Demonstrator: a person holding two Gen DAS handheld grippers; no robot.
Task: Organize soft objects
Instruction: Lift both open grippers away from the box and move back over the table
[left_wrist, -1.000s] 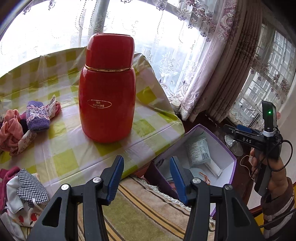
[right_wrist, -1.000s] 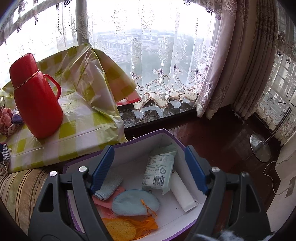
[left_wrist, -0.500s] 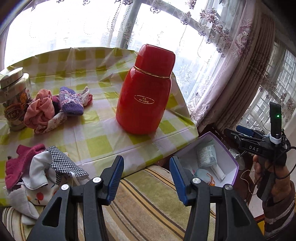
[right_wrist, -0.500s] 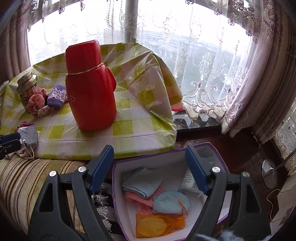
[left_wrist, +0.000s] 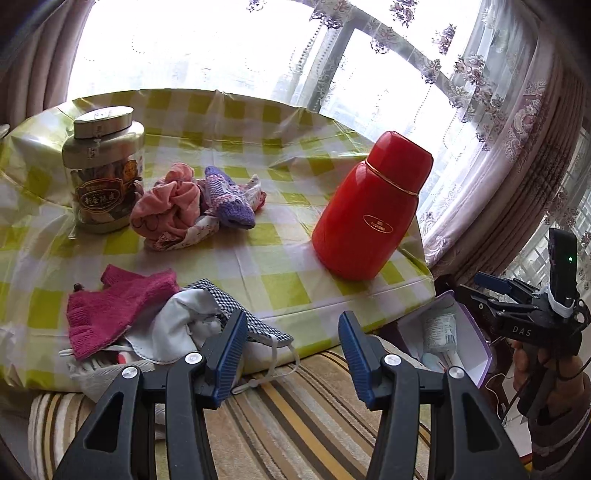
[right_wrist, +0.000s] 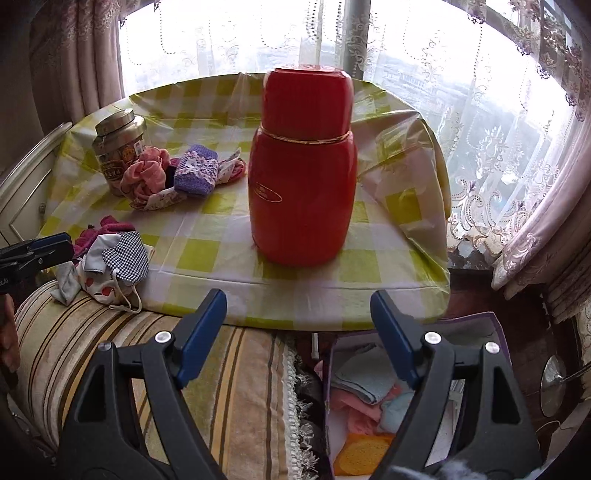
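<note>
Checked mask overhangs table edge.

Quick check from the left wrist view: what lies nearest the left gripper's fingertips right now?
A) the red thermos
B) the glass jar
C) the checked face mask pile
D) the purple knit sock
C: the left gripper is open, its left fingertip right at the checked face mask pile.

My left gripper and right gripper both gape wide, empty; my right hand, seemingly, grips its handle.
</note>
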